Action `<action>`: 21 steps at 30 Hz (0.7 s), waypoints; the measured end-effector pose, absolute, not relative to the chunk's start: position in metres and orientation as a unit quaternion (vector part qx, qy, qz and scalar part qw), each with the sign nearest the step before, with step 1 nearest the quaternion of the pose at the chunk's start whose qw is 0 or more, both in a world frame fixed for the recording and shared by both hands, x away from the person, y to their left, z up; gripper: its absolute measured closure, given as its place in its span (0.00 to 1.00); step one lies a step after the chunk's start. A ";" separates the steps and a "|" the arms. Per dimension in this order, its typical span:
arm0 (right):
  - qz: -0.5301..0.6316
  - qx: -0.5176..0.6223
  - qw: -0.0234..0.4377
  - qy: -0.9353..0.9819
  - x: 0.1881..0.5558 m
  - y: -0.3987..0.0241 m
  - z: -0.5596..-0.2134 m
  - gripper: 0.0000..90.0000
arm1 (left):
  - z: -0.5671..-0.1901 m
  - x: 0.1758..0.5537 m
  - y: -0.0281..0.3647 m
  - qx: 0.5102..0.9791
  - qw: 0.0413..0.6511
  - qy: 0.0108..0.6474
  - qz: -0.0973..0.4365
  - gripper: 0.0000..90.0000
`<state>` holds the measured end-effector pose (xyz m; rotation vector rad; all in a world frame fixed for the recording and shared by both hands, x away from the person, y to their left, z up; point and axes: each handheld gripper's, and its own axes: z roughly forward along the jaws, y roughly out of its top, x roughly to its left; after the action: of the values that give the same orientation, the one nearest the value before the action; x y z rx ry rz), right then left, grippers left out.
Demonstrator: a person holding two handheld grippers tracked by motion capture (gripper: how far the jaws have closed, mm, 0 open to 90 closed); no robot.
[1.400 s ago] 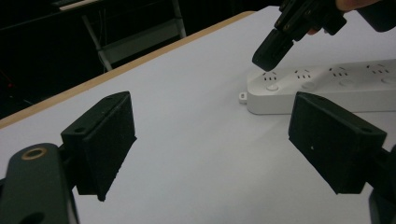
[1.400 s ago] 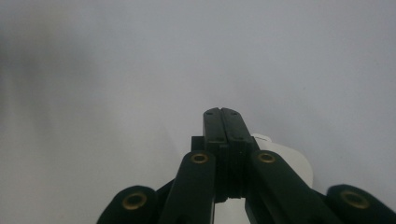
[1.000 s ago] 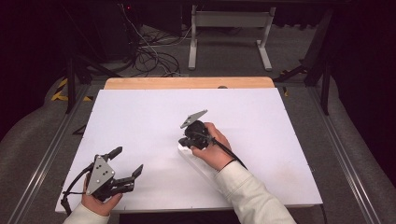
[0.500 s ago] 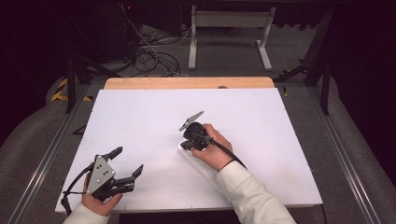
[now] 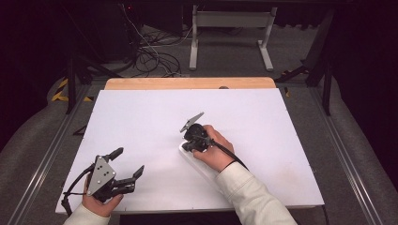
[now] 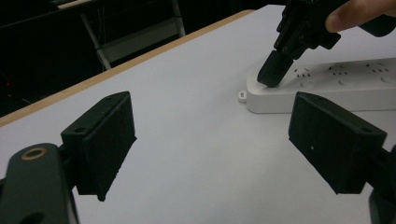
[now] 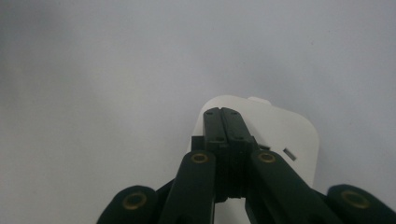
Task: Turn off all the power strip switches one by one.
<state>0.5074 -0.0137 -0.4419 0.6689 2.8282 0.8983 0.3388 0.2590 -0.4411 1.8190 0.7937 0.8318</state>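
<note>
A white power strip (image 5: 191,161) lies on the white table (image 5: 141,122), mostly under the person's right hand; its outlets face up (image 6: 327,88). My right gripper (image 5: 187,146) is shut with nothing between its jaws. Its tips (image 7: 222,114) point down onto the rounded end of the strip (image 7: 289,130), touching or just above it. From the left gripper view the same tip (image 6: 273,74) meets the strip's near end. My left gripper (image 5: 127,162) is held near the table's front left corner, open and empty (image 6: 210,140), aimed toward the strip.
A wooden edge (image 5: 187,83) runs along the table's far side. Beyond it stand a metal frame (image 5: 230,28) and loose cables (image 5: 150,56) on the floor. Bare white table (image 5: 263,122) lies to the right of the hand and between the grippers.
The right gripper has shifted very slightly left over the strip's end. The left gripper has not moved.
</note>
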 end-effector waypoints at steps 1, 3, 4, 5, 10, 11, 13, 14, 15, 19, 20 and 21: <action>0.294 0.220 0.050 0.929 0.507 -0.014 -0.442 1.00 | -0.441 0.339 0.259 0.744 0.475 0.325 0.340 0.17; 0.295 0.220 0.050 0.929 0.507 -0.014 -0.442 1.00 | -0.441 0.339 0.259 0.744 0.475 0.325 0.340 0.17; 0.295 0.220 0.050 0.929 0.507 -0.014 -0.442 1.00 | -0.441 0.339 0.259 0.744 0.475 0.325 0.340 0.17; 0.294 0.220 0.051 0.929 0.507 -0.014 -0.442 1.00 | -0.441 0.339 0.259 0.744 0.475 0.325 0.340 0.17; 0.294 0.220 0.055 0.929 0.506 -0.013 -0.443 1.00 | -0.441 0.339 0.259 0.744 0.474 0.324 0.341 0.17; 0.293 0.220 0.056 0.929 0.506 -0.013 -0.443 1.00 | -0.441 0.338 0.259 0.744 0.474 0.324 0.341 0.17; 0.292 0.219 0.057 0.929 0.506 -0.013 -0.442 1.00 | -0.441 0.338 0.259 0.744 0.474 0.325 0.340 0.17; 0.292 0.218 0.057 0.929 0.505 -0.013 -0.442 1.00 | -0.441 0.338 0.259 0.744 0.474 0.325 0.340 0.17; 0.292 0.218 0.057 0.929 0.505 -0.013 -0.442 1.00 | -0.441 0.339 0.259 0.744 0.474 0.325 0.340 0.17; 0.289 0.216 0.060 0.931 0.505 -0.012 -0.442 1.00 | -0.441 0.338 0.258 0.745 0.474 0.325 0.340 0.17; 0.288 0.215 0.059 0.931 0.505 -0.012 -0.442 1.00 | -0.441 0.338 0.258 0.744 0.474 0.324 0.340 0.17; 0.288 0.215 0.059 0.931 0.505 -0.012 -0.442 1.00 | -0.441 0.338 0.258 0.744 0.475 0.325 0.340 0.17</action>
<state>0.5052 -0.0115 -0.4421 0.6519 2.8204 0.8730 0.3385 0.2585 -0.4411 1.8188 0.7938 0.8321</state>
